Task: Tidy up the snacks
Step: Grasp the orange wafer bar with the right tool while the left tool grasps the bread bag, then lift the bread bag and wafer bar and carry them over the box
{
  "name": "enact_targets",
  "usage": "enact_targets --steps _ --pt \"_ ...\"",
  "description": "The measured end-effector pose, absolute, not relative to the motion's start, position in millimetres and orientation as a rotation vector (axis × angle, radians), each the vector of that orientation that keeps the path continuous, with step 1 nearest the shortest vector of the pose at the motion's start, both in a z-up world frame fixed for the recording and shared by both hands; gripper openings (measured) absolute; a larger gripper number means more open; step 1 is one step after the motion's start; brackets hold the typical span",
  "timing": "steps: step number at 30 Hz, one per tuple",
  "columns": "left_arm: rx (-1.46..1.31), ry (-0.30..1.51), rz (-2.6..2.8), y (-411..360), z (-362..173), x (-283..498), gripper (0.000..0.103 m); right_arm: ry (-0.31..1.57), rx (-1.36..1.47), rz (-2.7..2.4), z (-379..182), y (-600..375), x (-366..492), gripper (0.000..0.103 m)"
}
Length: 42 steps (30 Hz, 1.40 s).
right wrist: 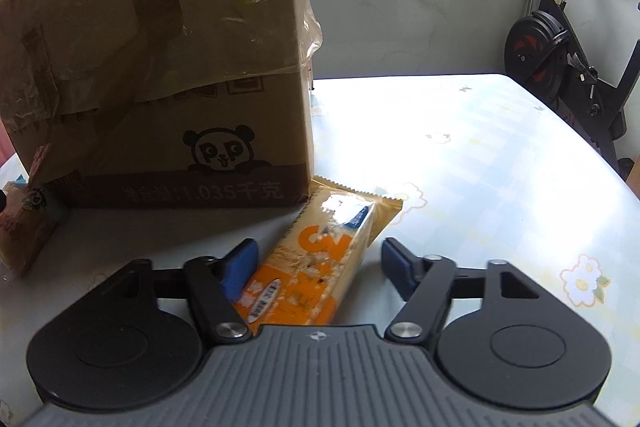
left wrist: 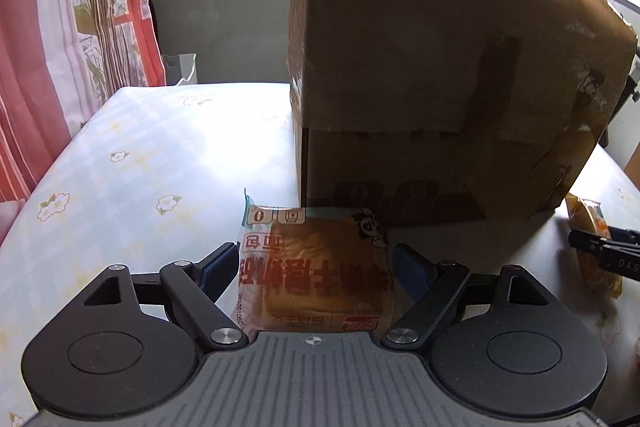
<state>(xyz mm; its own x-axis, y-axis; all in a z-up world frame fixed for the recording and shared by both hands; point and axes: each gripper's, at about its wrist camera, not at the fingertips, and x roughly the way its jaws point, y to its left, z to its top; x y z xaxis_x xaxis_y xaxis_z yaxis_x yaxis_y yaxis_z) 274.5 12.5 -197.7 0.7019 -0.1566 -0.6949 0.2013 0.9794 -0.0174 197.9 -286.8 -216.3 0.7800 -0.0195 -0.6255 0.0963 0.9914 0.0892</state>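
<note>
A packaged slice of bread (left wrist: 316, 267) with red Chinese print lies on the table in front of the cardboard box (left wrist: 440, 75). My left gripper (left wrist: 316, 263) is open, its blue pads on either side of the packet; contact is unclear. An orange and cream snack bar (right wrist: 320, 263) lies beside the box's right corner (right wrist: 160, 67). My right gripper (right wrist: 320, 263) is open around it; the left pad is near the wrapper, the right pad apart. The bread packet also shows at the far left of the right wrist view (right wrist: 24, 231), and the bar at the right of the left wrist view (left wrist: 592, 239).
The table (right wrist: 480, 155) has a pale checked cloth with flowers. A red and white curtain (left wrist: 48, 67) hangs at the left. An exercise bike (right wrist: 560, 59) stands past the table's right edge. A pale wall is behind.
</note>
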Motion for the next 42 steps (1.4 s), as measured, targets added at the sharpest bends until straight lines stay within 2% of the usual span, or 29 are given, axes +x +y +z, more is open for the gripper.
enact_targets --steps 14,15,18,29,36,42 --pt "0.15 0.766 -0.167 -10.1 -210.4 276.0 0.092 0.666 0.14 -0.054 -216.8 -294.6 199.3 0.056" --pt "0.153 0.759 -0.163 -10.9 -211.1 274.5 0.091 0.666 0.14 -0.054 -216.8 -294.6 199.3 0.056" --pt "0.157 0.738 -0.175 -12.0 -209.6 265.2 0.075 0.665 0.14 -0.054 -216.8 -294.6 199.2 0.056" --pt "0.083 0.743 -0.181 -7.1 -195.5 232.7 0.074 0.67 0.161 -0.047 -214.7 -299.1 198.5 0.056" --pt "0.025 0.684 -0.158 7.1 -171.0 218.7 0.074 0.667 0.227 -0.042 -202.9 -319.3 183.0 0.042" --pt "-0.014 0.61 -0.131 12.2 -147.2 217.3 0.074 0.59 0.234 -0.035 -175.4 -333.1 165.3 0.04"
